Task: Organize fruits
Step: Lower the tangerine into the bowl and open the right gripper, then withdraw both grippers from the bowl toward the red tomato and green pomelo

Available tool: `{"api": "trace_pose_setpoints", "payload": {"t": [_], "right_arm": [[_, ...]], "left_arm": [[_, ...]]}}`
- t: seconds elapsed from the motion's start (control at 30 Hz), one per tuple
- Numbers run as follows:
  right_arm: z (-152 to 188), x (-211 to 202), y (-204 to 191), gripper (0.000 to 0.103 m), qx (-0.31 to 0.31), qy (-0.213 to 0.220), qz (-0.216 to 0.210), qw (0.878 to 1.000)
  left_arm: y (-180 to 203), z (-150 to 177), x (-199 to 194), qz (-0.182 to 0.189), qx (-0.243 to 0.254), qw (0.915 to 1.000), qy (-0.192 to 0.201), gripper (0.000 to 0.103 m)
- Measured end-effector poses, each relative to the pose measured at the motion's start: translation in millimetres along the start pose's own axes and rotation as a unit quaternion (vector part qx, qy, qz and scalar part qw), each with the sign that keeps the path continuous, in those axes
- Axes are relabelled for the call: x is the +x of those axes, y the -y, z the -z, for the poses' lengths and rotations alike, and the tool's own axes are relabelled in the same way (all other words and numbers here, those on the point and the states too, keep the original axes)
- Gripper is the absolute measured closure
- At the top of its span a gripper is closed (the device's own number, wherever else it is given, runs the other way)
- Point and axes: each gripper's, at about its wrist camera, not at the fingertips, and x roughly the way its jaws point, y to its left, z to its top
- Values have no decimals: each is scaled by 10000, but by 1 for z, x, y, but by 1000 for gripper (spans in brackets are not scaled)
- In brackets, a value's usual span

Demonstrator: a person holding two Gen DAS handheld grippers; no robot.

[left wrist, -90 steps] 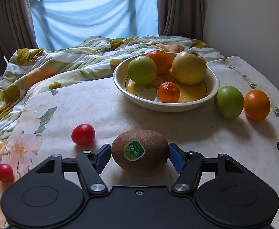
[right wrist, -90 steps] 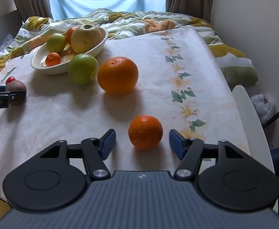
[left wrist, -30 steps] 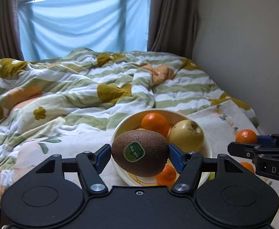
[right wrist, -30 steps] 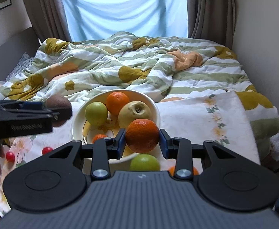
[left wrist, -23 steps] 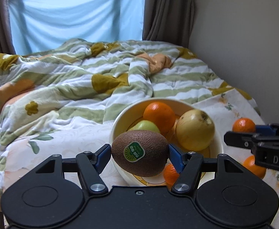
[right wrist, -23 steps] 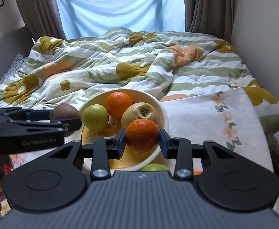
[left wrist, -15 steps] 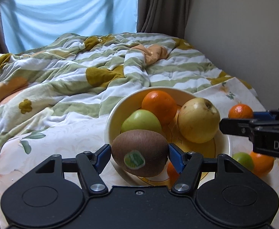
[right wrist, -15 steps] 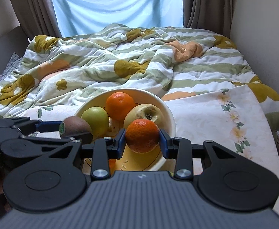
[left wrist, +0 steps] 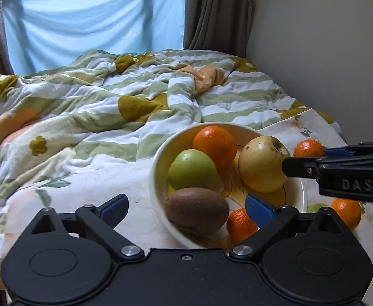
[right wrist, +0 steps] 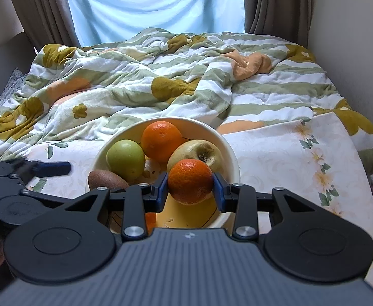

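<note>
Five fruits now sit in the bowl (left wrist: 158,153): a green apple (left wrist: 191,169), an orange (left wrist: 214,142), a yellow apple (left wrist: 261,163), a small tangerine (left wrist: 240,225), and the kiwi (left wrist: 196,210), which rests against the near rim just ahead of the left gripper (left wrist: 186,206). Its jaws are opening — the blue pads stand clear on either side of the kiwi, touching nothing. The right gripper (right wrist: 190,188) is clamped on a mandarin (right wrist: 190,185), held above the near side of the bowl, with the yellow apple just beyond it. By my reading that fruit is the next to go in. Left over — an orange (left wrist: 347,210) and a green fruit (left wrist: 316,207) lie on the cloth beyond the bowl's right edge, under the right gripper's arm, so the sorting looks more than half done.
</note>
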Motion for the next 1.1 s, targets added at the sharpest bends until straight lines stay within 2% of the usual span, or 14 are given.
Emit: {"api": "trace_pose_setpoints", "payload": {"t": [0.4, 0.8, 0.9, 0.97, 1.03, 1.07, 1.1], "right_arm": [[-4, 18, -20, 51, -361, -108, -284, 9989], [1, 43, -39, 50, -509, -183, -480, 9974], [1, 40, -37, 39, -420, -115, -616, 9972], [2, 37, -37, 21, -342, -79, -725, 9968], [4, 32, -39, 7, -306, -5, -744, 9968], [5, 30, -40, 1, -328, 25, -713, 9969], [5, 29, -41, 0, -351, 49, -694, 9970]], "left_arm": [[-18, 14, -39, -259, -339, 9990, 101, 2], [-28, 20, -47, -436, -426, 9979, 205, 2], [-27, 22, -48, -481, -382, 9980, 179, 2], [-26, 24, -51, -508, -361, 9979, 183, 2], [-25, 26, -53, -529, -350, 9978, 183, 2], [-24, 27, -54, -545, -340, 9978, 190, 2], [-23, 27, -55, -565, -335, 9976, 198, 2]]}}
